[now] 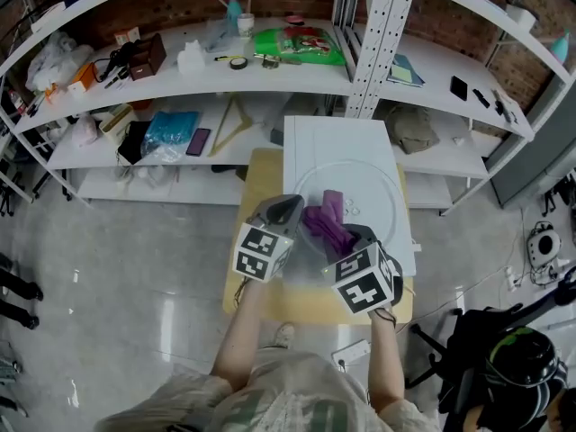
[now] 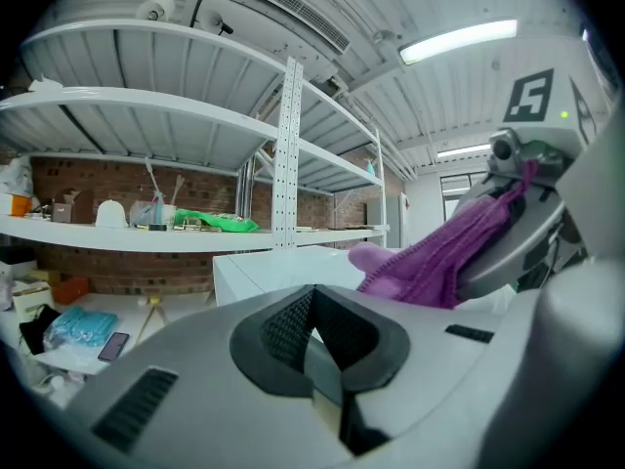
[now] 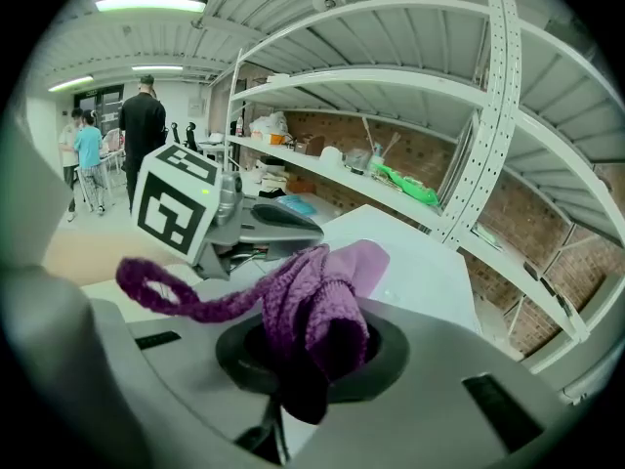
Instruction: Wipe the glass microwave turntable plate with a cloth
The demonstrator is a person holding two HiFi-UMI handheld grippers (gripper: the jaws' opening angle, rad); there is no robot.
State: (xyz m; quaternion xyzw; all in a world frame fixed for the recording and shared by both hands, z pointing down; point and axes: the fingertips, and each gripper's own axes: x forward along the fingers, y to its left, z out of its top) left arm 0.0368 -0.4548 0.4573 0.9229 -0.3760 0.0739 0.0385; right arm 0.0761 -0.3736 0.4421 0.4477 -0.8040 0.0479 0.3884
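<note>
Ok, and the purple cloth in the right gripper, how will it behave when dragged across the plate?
Likely floppy: the purple cloth bunches in the right gripper between its fingers, and a loose loop trails out sideways. Probably light, since that thin loop sits in mid-air. It should fold and drag softly over the glass turntable plate.

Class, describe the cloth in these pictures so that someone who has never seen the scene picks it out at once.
Before the white shelves stands a white block with a round glass plate on top. Over the plate's near edge, the purple cloth is bunched in the jaws of the right gripper: the only soft, purple thing among white and grey.
</note>
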